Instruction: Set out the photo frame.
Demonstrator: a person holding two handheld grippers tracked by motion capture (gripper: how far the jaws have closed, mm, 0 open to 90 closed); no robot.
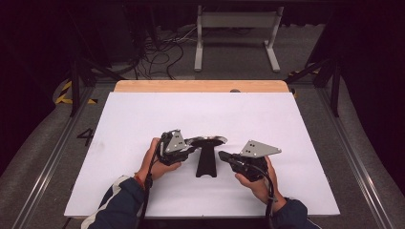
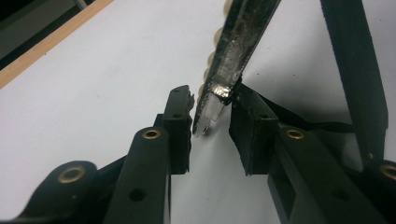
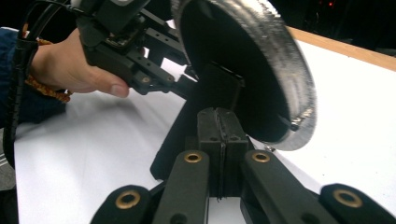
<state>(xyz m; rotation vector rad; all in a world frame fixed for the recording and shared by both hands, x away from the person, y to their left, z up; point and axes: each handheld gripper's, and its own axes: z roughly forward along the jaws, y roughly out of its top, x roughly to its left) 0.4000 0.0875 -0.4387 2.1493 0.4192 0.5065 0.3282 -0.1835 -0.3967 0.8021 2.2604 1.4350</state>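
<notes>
Grippers: two, one in each of my hands, both low on the white table (image 1: 143, 119).
Left gripper (image 1: 190, 145): my left hand (image 1: 155, 162) holds it at about seven o'clock of the table's middle, jaws aimed toward three o'clock. In the left gripper view (image 2: 210, 123) the jaws stand narrowly apart around the rim of the disc, one pad just beside each face; I cannot tell whether both pads press it.
Right gripper (image 1: 223, 155): my right hand (image 1: 258, 183) holds it at about five o'clock, jaws aimed toward ten o'clock. In the right gripper view (image 3: 219, 128) the two pads meet flat together with nothing between them.
Disc: one, round, silvery and rough at the rim, dark on its face (image 1: 209, 141) (image 3: 280, 70), tilted up on edge at the left gripper's tips.
Stand: one, black, T-shaped (image 1: 206, 164), lying flat between the two grippers, its narrow end under the disc.
Writing: a painted figure 4 (image 1: 86, 137) on the floor at nine o'clock of the table; no brand or label readable on the tools.
Frame: one grey metal frame (image 1: 236, 21) on the floor at twelve o'clock, beyond the table's wooden edge.
</notes>
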